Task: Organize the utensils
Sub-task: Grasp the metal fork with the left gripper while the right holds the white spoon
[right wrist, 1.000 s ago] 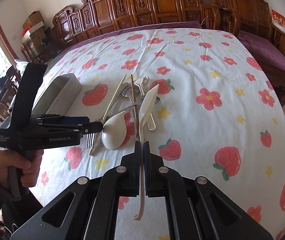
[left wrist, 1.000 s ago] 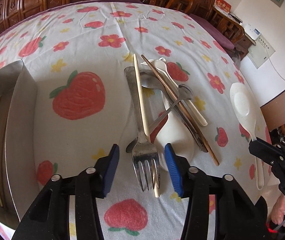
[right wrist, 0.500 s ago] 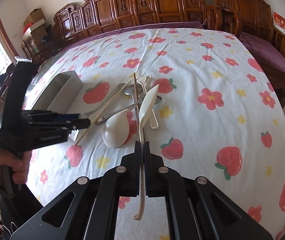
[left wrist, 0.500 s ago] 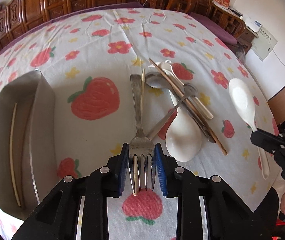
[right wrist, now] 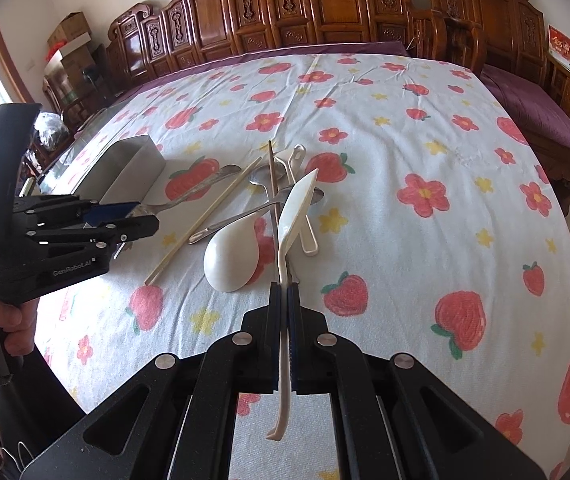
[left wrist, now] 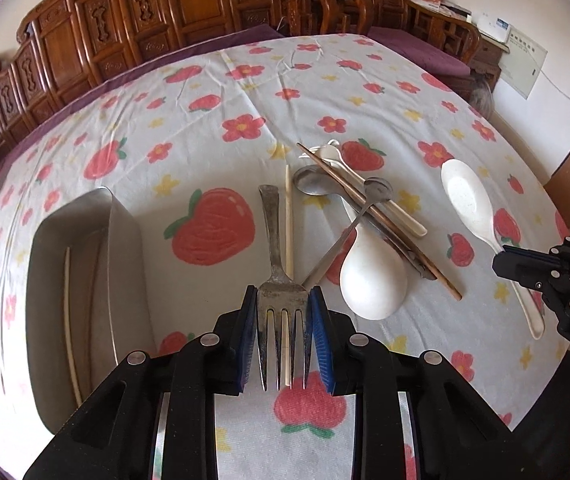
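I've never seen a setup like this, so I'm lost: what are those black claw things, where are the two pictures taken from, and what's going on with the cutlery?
There is no robot here. A person holds a black two-finger gripper in each hand, and each gripper carries a wide-angle camera looking along its fingers. One picture comes from each.

The left gripper clamps a metal fork by its head. The right gripper is shut on the handle of a white spoon.

On the strawberry tablecloth lies a heap: a big white rice spoon, metal spoons, a brown chopstick and a pale chopstick. To the left stands a steel tray, holding one pale stick.
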{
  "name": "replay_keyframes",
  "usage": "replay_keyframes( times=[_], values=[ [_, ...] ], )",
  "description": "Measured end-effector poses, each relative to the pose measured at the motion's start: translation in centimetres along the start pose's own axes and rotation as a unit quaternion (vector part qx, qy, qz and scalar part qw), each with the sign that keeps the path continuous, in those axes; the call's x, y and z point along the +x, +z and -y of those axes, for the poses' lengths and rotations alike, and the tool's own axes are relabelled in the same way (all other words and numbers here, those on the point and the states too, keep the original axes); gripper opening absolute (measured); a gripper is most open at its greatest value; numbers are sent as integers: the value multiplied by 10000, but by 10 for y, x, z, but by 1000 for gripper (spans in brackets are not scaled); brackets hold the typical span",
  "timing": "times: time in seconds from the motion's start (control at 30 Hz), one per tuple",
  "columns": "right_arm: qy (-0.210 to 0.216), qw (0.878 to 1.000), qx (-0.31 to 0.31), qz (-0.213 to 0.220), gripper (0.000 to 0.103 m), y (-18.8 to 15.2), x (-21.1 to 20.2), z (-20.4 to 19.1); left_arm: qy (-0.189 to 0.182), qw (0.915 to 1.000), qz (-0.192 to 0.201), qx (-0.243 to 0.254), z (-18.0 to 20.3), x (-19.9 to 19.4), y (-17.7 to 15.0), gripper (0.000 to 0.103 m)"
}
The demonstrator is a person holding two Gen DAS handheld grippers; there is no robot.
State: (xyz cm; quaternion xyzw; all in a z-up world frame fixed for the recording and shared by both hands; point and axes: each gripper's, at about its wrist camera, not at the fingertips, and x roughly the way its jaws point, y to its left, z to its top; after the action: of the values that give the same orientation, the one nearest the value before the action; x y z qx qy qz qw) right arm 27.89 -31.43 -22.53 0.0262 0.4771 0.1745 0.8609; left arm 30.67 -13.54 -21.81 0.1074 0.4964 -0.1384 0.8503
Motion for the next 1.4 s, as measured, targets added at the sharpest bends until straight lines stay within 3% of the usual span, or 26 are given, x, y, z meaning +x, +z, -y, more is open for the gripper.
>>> replay_keyframes(
  times=[0.37, 0.5, 0.77, 1.2, 1.33, 1.37, 1.4],
  values=[
    [1, 10000, -66, -18, 4, -1, 1, -4, -65, 9993, 331, 141, 7, -19, 3, 23],
    [-19, 10000, -73, -31, 4, -1, 2, -4, 65, 9990, 309, 310, 20, -15, 0, 23],
    [-42, 9999, -91, -45, 4, -2, 2, -5, -16, 9985, 239, 488, 38, -10, -6, 24],
    [58, 9998, -168, 62, 4, -2, -2, -12, 96, 9973, 566, 454, 27, -34, 3, 22],
    [67, 9997, -196, 114, 4, 1, -5, -16, 154, 9970, 618, 437, 18, -40, 7, 19],
    [75, 9997, -196, 132, 4, 3, -6, -16, 132, 9971, 625, 412, 14, -43, 8, 5],
    [86, 9997, -194, 147, 4, 4, -7, -17, 145, 9974, 598, 371, 10, -44, 9, 5]
  ],
)
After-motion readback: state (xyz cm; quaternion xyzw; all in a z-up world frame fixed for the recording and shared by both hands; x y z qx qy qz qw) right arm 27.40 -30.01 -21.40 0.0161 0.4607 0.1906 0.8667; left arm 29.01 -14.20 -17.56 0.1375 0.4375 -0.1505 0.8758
